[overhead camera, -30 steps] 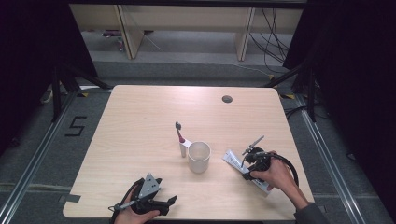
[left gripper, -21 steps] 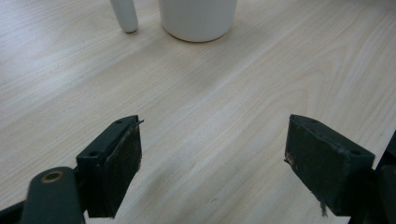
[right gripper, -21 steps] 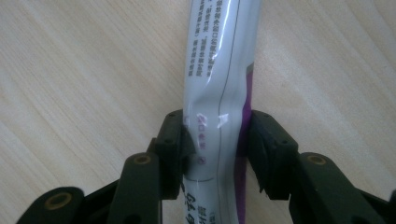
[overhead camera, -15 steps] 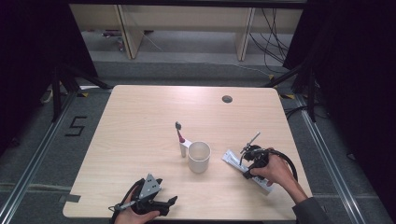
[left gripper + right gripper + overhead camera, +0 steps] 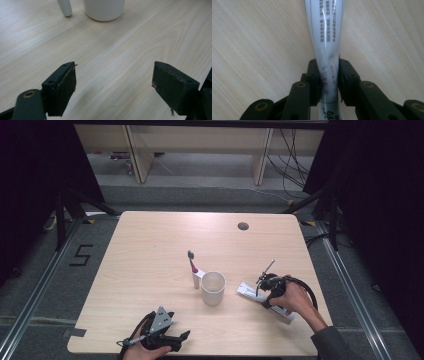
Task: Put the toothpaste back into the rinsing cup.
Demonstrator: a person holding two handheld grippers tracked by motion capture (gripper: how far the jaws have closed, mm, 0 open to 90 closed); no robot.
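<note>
On the wooden table, we now have the right gripper clenched on the toothpaste tube near the right edge, so lifting looks next. Our left gripper rests spread wide by the near edge, short of the white cup.

Open wood spreads across the far half of the bench, broken by a small round cable hole near the far edge. At mid-bench, a white cup and a toothbrush standing upright in a white holder just to its left form the one cluster in the way. The left gripper, fingers spread wide, faces bare board up to the cup. To the cup's right, a narrow lane separates it from the white toothpaste tube lying flat, pinched by the right gripper.
</note>
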